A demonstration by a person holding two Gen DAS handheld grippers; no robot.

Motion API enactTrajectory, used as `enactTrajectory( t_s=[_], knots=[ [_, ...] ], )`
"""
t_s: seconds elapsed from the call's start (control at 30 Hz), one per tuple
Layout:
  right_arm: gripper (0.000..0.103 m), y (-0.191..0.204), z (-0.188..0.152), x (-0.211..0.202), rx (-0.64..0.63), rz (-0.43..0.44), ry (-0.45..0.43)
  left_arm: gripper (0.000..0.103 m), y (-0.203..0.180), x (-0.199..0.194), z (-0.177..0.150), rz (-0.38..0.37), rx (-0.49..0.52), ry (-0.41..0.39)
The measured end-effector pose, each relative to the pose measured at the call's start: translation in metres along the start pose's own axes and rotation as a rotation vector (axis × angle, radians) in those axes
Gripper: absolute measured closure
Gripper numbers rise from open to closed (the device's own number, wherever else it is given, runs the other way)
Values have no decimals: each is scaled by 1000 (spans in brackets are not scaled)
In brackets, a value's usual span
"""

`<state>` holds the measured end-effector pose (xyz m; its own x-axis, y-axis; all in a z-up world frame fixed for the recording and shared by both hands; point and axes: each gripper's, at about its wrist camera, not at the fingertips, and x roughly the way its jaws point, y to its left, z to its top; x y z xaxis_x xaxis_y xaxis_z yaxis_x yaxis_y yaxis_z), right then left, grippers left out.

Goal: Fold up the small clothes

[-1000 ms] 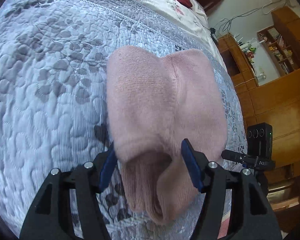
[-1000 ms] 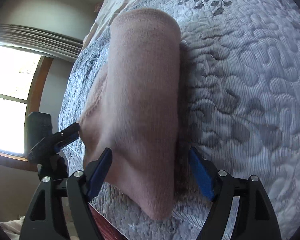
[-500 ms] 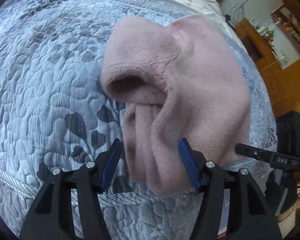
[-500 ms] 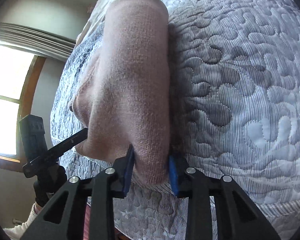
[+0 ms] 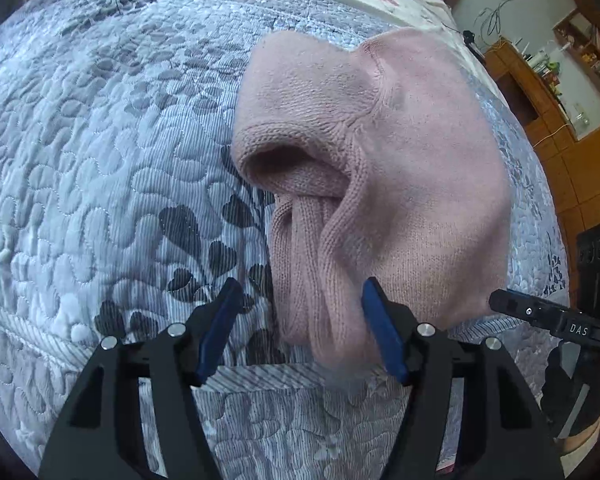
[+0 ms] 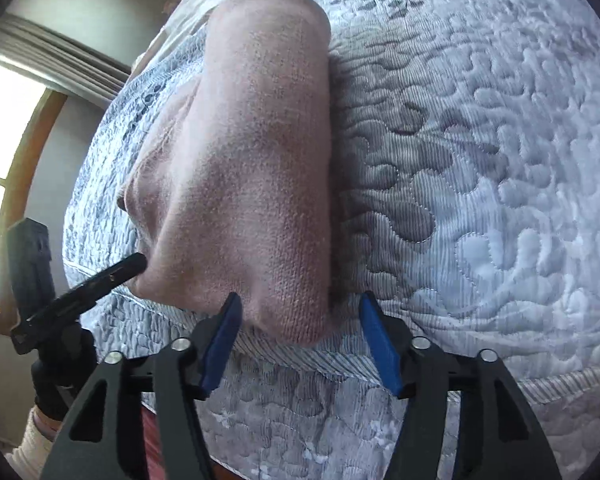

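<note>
**Pink knit folded, both jaws spread**

Pink knit garment (image 5: 400, 184) lies folded on the quilted bed (image 5: 100, 160), near its front edge. The left hand-held gripper (image 5: 300, 332) stands wide open, holding nothing, hem between its fingers; the right hand-held gripper (image 6: 300, 340) is likewise agape around a corner. Risk: a finger snagging the loose hem would undo the fold. One garment, two grippers.

Pink garment (image 5: 420, 184) fuzzy knit; bedspread (image 5: 100, 160) quilted, ribbed cloth.
</note>
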<state>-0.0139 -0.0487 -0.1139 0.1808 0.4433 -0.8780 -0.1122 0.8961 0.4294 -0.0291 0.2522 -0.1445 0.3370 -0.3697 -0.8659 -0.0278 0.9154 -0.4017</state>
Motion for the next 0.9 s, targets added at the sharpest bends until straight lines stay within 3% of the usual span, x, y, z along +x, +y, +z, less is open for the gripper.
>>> enactTrajectory(
  t_s=[0.13, 0.2, 0.6, 0.9],
  knots=[
    [17, 22, -13, -25, -67, -115, -61, 22, -10, -29, -12, 37, 46, -51],
    [17, 28, -20, -35, -67, -144, -82, 17, -16, -41, -19, 51, 56, -67],
    [15, 60, -54, -74, -46, -229, -158, 14, -40, -91, -52, 113, 80, -117],
    [8, 83, -72, -98, -72, -311, -188, 14, -51, -116, -69, 160, 103, -136]
  ],
)
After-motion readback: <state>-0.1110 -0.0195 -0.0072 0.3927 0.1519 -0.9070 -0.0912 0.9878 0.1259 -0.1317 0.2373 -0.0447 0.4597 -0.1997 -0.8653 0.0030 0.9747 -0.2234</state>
